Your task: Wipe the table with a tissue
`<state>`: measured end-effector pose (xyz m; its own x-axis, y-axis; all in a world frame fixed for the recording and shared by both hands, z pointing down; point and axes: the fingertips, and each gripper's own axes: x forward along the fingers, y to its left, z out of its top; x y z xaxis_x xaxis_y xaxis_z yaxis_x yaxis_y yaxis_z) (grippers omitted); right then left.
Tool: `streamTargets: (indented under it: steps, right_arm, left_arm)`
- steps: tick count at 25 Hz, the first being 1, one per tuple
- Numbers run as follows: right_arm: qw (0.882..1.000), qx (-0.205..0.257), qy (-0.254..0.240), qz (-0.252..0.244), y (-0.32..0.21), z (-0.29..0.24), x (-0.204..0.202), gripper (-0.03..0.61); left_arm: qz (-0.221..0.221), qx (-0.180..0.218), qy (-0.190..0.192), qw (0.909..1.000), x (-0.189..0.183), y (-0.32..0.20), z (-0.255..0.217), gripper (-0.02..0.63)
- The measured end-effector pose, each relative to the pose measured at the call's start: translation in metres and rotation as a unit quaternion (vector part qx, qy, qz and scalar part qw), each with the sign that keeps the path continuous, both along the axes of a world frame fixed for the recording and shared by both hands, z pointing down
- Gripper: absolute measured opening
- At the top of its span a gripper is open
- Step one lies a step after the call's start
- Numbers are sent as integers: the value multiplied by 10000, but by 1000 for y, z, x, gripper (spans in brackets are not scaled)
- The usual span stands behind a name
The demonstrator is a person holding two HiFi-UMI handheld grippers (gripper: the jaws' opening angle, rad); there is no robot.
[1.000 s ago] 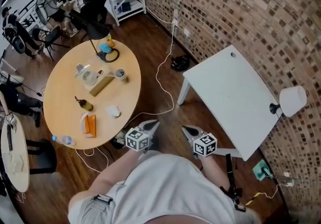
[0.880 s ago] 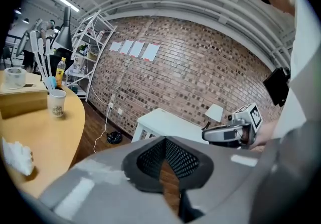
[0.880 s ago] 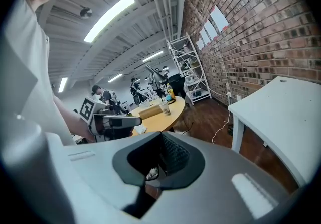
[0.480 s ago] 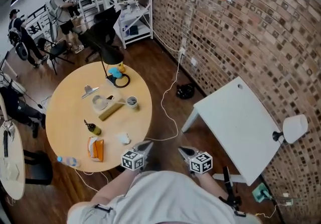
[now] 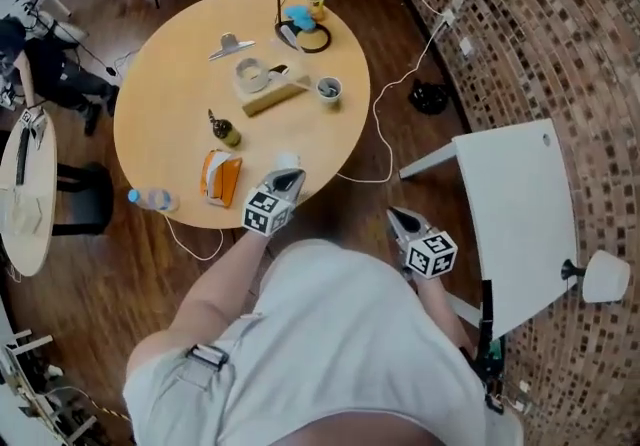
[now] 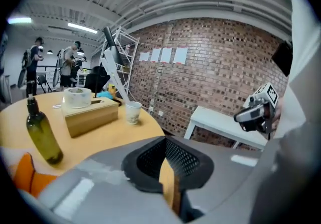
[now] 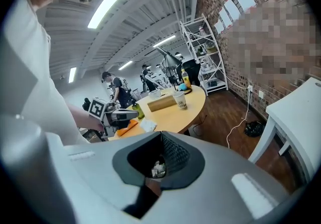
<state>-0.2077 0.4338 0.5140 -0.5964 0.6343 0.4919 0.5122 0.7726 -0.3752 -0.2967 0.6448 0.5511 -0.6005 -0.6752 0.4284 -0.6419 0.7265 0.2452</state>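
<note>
A round yellow wooden table [image 5: 170, 84] holds a white paper cup [image 5: 327, 89] at three o'clock and a flat orange packet [image 5: 222, 177] at six.

Open loft workspace: brick wall [image 5: 520, 24], metal shelving [image 7: 202, 60], round table [image 5: 170, 104].
</note>
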Motion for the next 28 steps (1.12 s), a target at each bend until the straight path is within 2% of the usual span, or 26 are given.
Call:
streamTargets:
  steps: [3,6,8,13,16,19,21,24,28]
  right_arm:
    - [10000,30,-41,-65,5,-3,-11,8]
    - [9999,72,35,-106,9,-1,-10,8]
    - [9999,81,49,-57,8,-3,-14,8]
    - [9998,170,113,72,-1,0,-10,9]
    - [9995,184,146,206,-11,0,-8,8]
    - [9992,179,157,336,-20,-1,-6,8]
    - [9988,184,167,428,-26,0,-5,8]
    - [9982,194,155,552,-31,-2,-4,8]
    - [9975,194,131,660,-41,-6,-5,9]
  left_arm:
    - [23,-551,-142,9984,-17,19,16,6]
    - [206,-1136,-146,9932,-21,31,40,68]
    - [406,-1487,-13,9880,-24,35,60,130]
    - [1044,-2034,423,9726,-11,27,103,251]
    - [1198,-2299,668,9635,-9,24,122,282]
    - [1038,-2391,767,9624,-16,24,130,274]
    - [925,-2380,814,9634,-20,25,133,218]
    - [819,-2268,906,9663,-20,26,132,186]
    - [548,-2019,981,9729,-28,28,121,86]
